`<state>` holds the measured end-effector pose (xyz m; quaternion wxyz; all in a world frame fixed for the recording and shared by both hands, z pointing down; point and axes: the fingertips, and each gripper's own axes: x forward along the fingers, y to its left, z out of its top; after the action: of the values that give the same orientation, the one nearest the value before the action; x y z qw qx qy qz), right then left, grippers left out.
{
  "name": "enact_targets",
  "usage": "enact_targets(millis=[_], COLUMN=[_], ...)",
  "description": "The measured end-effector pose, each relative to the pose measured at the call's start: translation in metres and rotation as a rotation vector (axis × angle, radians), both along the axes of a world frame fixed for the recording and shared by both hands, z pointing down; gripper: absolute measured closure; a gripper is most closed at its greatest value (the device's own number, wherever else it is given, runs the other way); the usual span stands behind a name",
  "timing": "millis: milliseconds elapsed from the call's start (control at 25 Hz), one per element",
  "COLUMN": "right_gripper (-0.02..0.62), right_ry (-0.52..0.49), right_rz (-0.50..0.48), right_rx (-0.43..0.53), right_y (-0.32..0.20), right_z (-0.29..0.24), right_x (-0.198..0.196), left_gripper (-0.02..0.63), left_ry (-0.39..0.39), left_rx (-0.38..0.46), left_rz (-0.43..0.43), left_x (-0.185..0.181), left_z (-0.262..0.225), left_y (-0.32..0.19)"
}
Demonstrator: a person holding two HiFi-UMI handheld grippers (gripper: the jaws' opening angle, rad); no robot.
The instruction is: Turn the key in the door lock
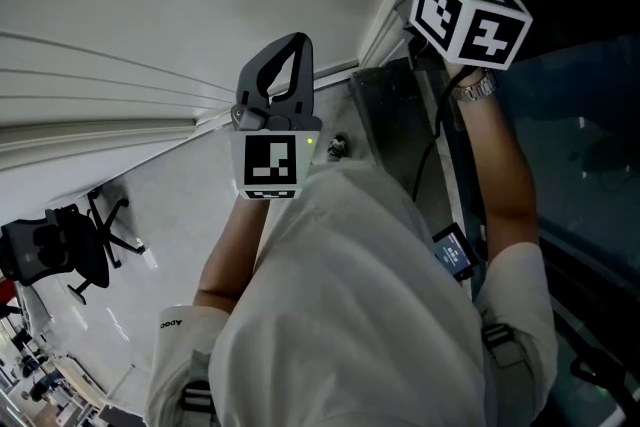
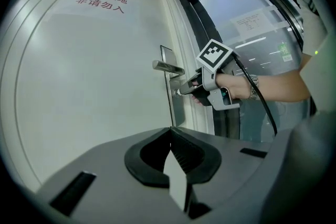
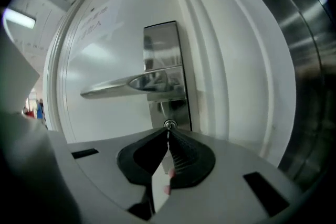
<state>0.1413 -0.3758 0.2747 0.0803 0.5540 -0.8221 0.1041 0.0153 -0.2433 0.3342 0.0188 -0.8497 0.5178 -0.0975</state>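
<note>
The white door (image 2: pixel 94 76) carries a steel lock plate (image 3: pixel 164 55) with a lever handle (image 3: pixel 131 84) (image 2: pixel 167 66). Below the handle sits the round keyhole (image 3: pixel 169 124). My right gripper (image 3: pixel 168 131) (image 2: pixel 179 93) is level with it, jaws shut, tips right at the keyhole and pinching a thin sliver of the key. In the head view only its marker cube (image 1: pixel 470 13) and forearm show. My left gripper (image 2: pixel 170 129) (image 1: pixel 294 43) is held back from the door, to the left, shut with nothing in it.
A red printed notice (image 2: pixel 100 1) is on the door's upper part. Right of the door stands a dark-framed glass panel (image 2: pixel 257 23) with paper sheets. A black cable (image 2: pixel 264 105) hangs from my right gripper. An office chair (image 1: pixel 70 250) stands on the floor behind.
</note>
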Motion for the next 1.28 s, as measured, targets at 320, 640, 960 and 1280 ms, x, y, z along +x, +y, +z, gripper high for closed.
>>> enact_targets(millis=[320, 640, 960, 1280], right_gripper=[0.586, 0.586, 0.493, 0.436], right_ry=[-0.632, -1.086, -1.033, -0.040], right_rz=[0.004, -0.028, -0.156, -0.091], right_rx=[-0.217, -0.395, -0.356, 0.052], right_y=[-0.003, -0.006, -0.005, 0.014], right_z=[-0.003, 0.016, 0.009, -0.002], right_x=[0.005, -0.001, -0.011, 0.002], left_gripper=[0.597, 0.595, 0.597, 0.596], left_ry=[0.001, 0.004, -0.005, -0.005], left_rx=[-0.001, -0.003, -0.002, 0.002], left_rz=[-0.014, -0.027, -0.037, -0.028], left_x=[-0.001, -0.010, -0.014, -0.004], left_z=[-0.003, 0.008, 0.000, 0.002], left_y=[0.002, 0.003, 0.000, 0.005])
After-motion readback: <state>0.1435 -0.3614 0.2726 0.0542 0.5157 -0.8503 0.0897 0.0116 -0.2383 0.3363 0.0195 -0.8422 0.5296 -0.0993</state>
